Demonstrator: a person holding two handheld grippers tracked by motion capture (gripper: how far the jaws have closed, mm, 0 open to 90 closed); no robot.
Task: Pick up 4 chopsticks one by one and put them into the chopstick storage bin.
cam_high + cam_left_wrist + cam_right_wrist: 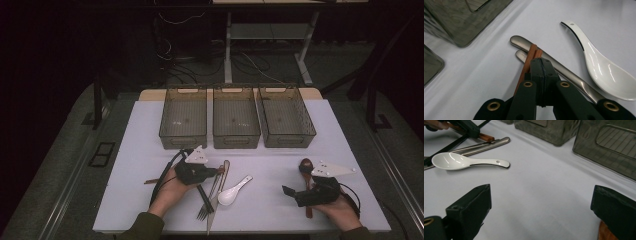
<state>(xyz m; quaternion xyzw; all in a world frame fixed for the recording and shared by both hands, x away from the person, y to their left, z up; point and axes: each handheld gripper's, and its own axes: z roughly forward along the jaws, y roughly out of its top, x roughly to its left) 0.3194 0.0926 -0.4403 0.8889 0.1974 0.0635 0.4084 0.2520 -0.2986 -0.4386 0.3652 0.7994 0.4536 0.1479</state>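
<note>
Reddish-brown chopsticks (paired) across cutlery handles

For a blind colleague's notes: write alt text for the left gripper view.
The left hand-held gripper has its black jaws closed on a pair of reddish-brown chopsticks, which lie across two metal utensil handles on a white table. A white ceramic soup spoon lies to the right, and translucent grey bins stand at upper left.

Three empty mesh bins, white ceramic spoon, metal cutlery handles, fork
</note>
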